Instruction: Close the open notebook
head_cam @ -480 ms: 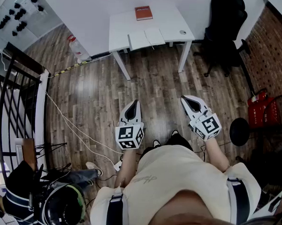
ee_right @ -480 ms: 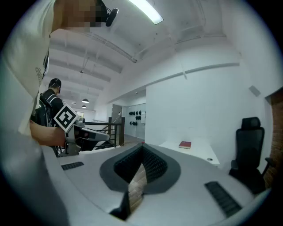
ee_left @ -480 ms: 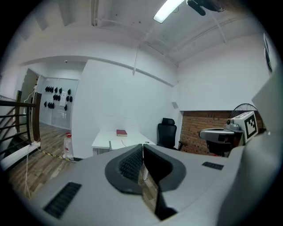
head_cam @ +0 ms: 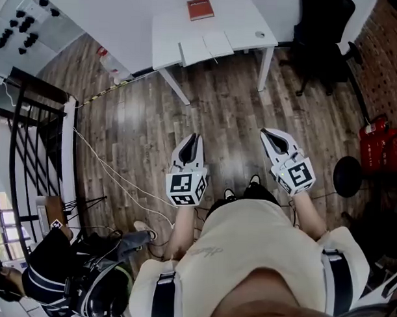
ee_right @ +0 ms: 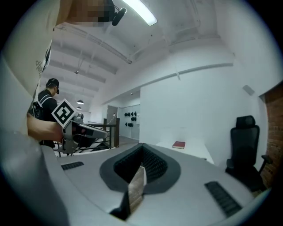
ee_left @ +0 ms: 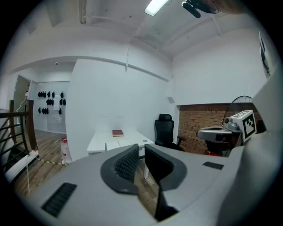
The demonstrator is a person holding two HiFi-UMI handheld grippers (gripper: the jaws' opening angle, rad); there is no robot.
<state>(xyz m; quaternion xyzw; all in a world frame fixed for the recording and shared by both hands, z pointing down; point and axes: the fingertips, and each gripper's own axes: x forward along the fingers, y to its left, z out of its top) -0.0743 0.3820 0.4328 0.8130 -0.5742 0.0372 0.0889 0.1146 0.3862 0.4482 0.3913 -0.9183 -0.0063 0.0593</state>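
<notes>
While left gripper (head_cam: 192, 139) hovers, notebook (head_cam: 206, 48) lies far ahead

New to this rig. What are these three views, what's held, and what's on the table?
No robot: a person holds a hand-held two-jaw gripper in each hand. The head view is from a camera on the person's head, looking steeply down: left gripper at its left, right gripper at its right; the marker cubes belong to them. The other two views come from cameras riding on each gripper, looking along its jaws. Both pairs of jaws are closed, with nothing held. Some way ahead across the wood floor stands a white table with a red book at the back and the open notebook near its front edge. A black office chair stands beside it.
</notes>
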